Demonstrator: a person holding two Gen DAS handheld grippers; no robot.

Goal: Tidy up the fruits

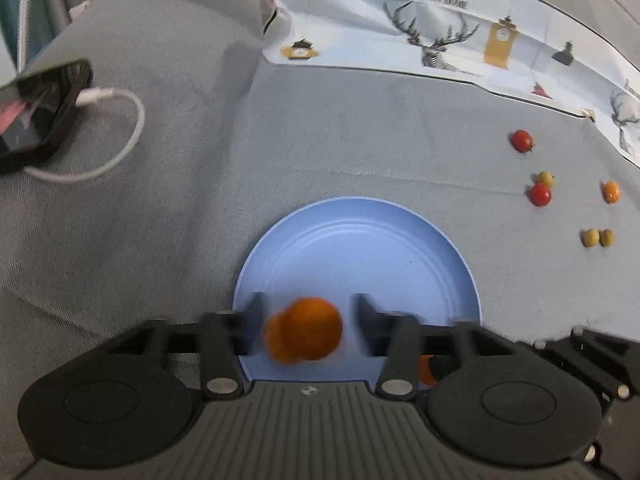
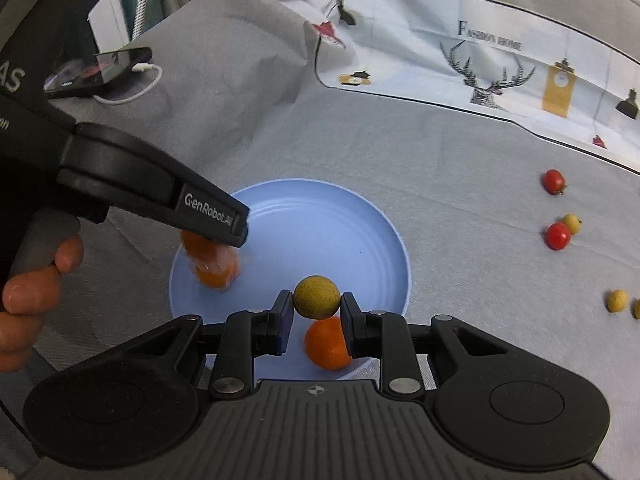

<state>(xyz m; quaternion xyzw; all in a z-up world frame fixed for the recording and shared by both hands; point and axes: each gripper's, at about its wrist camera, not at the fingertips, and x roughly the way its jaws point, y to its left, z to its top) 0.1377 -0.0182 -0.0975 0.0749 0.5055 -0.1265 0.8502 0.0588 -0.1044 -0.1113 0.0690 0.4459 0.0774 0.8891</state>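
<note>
A light blue plate (image 1: pixel 360 248) lies on grey cloth; it also shows in the right wrist view (image 2: pixel 320 232). My left gripper (image 1: pixel 306 320) is open over the plate's near side, with a blurred orange fruit (image 1: pixel 306 334) loose between its fingers. The right wrist view shows the left gripper (image 2: pixel 224 232) above that orange fruit (image 2: pixel 214 264). My right gripper (image 2: pixel 316 308) is shut on a yellow-green round fruit (image 2: pixel 317 297) above the plate. A second orange fruit (image 2: pixel 326 344) lies in the plate under it.
Loose fruits lie on the cloth to the right: red ones (image 1: pixel 522 141) (image 1: pixel 540 194), yellow ones (image 1: pixel 598 237) and a small orange one (image 1: pixel 611 191). A phone (image 1: pixel 36 116) with a white cable (image 1: pixel 116 136) lies at left. A printed cloth (image 1: pixel 440 28) lies behind.
</note>
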